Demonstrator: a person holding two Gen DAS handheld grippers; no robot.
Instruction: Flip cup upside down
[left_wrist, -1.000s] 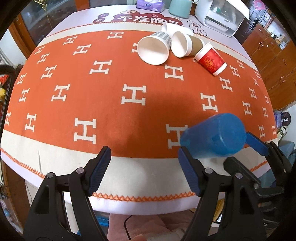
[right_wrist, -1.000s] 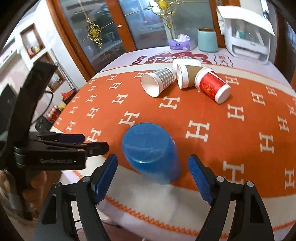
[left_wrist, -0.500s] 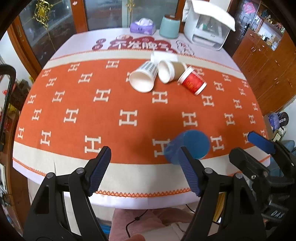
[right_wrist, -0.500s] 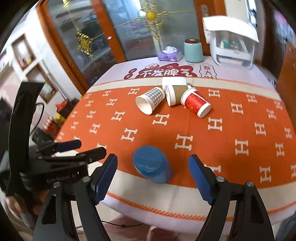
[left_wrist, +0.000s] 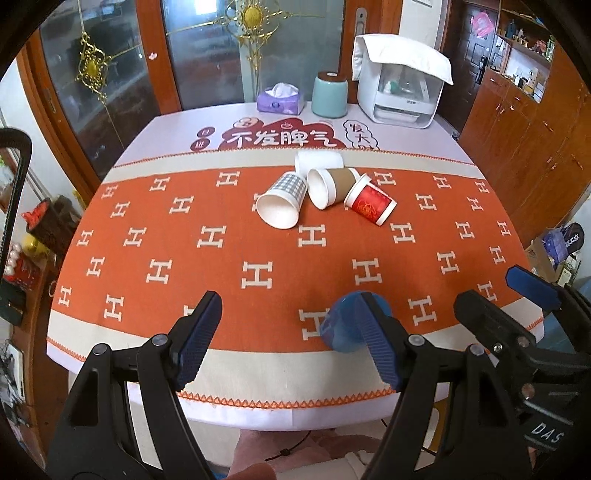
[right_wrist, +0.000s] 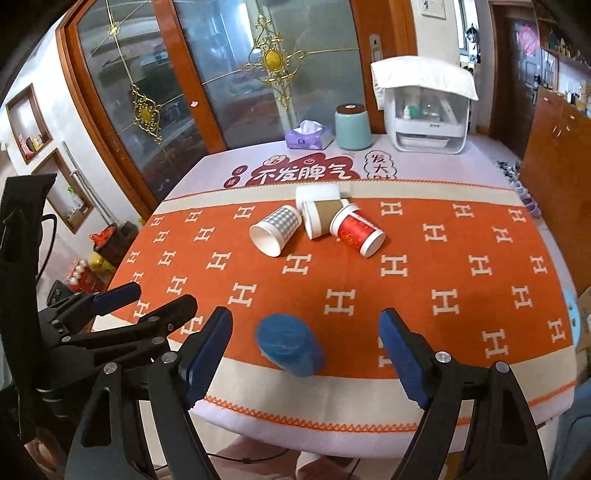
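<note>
Currently, blue cup (right_wrist: 290, 343) inverted near tablecloth (right_wrist: 369, 280) edge; both grippers (left_wrist: 291, 339) (right_wrist: 306, 350) wide open, empty; risk: nudging it off.

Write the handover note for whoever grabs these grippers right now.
Left gripper: open, empty, off the table's near edge.
Right gripper: open, empty, drawn back too.
Blue cup: standing upside down, base up, on the orange cloth near the front edge, touching neither gripper.
Done: the flip looks complete.
Left: for this cup nothing; four paper cups lie on their sides further back, untouched.
</note>
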